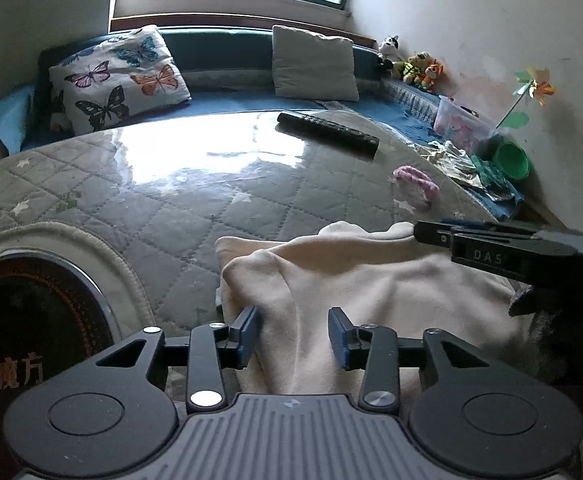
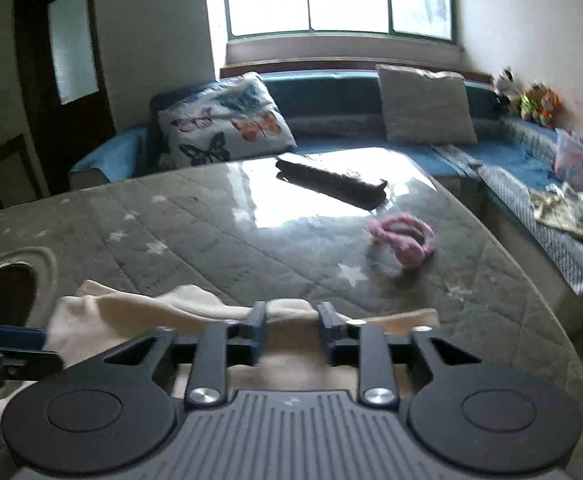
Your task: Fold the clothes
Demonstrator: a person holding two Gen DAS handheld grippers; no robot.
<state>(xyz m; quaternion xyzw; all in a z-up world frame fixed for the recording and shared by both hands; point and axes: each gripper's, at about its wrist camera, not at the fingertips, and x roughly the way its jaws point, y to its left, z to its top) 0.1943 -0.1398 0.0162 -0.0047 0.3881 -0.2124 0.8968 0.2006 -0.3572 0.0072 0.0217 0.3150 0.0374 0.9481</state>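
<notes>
Cream garment (image 1: 371, 280) loose between spread fingers (image 1: 247, 336) of both grippers, unpinched.

A quilted grey table (image 1: 163, 184) bears a cream garment (image 1: 371, 280), black remote (image 1: 327, 130) and pink band (image 1: 417, 182).

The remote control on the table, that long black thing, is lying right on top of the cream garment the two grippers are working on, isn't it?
Not quite. The remote control is long, black and on the table, but it lies well beyond the cream garment, on the glossy far part of the tabletop, not touching the cloth. The left wrist view shows the bare quilted surface between them; the right wrist view agrees.
</notes>
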